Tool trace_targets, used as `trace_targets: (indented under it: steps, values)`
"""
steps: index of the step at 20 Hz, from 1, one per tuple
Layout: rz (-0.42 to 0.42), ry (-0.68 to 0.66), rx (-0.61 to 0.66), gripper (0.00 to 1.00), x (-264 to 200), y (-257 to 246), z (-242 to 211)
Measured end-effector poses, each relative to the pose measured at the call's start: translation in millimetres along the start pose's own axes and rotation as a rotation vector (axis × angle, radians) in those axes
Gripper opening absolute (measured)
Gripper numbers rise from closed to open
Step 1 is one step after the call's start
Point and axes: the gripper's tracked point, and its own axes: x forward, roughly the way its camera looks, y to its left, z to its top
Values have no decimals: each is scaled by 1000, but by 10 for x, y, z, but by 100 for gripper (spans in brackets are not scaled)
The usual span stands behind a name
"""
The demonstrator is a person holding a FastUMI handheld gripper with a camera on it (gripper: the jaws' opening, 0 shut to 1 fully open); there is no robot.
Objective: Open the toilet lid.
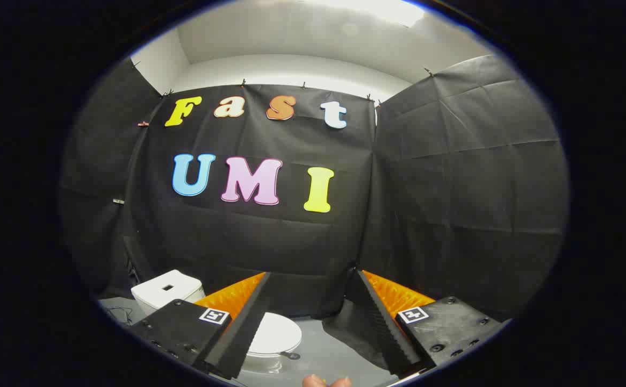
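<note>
Gripper view: black cloth walls [452, 188] enclose a booth with a grey floor [323, 344] and a white ceiling. A white toilet [270, 344] stands on the floor, its tank [166, 291] back left. The lid [276, 333] lies shut and flat, its long axis running from the tank toward the tongs [313, 322], which gape wide, holding nothing, the lid beside the left finger.

No legible text, seemingly.
</note>
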Motion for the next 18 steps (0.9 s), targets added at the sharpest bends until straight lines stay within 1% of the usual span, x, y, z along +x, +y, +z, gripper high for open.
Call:
trace_targets:
  steps: [13,18]
  values:
    - [7,-3,31,98,-1,7,11]
    - [61,-39,35,98,32,123,10]
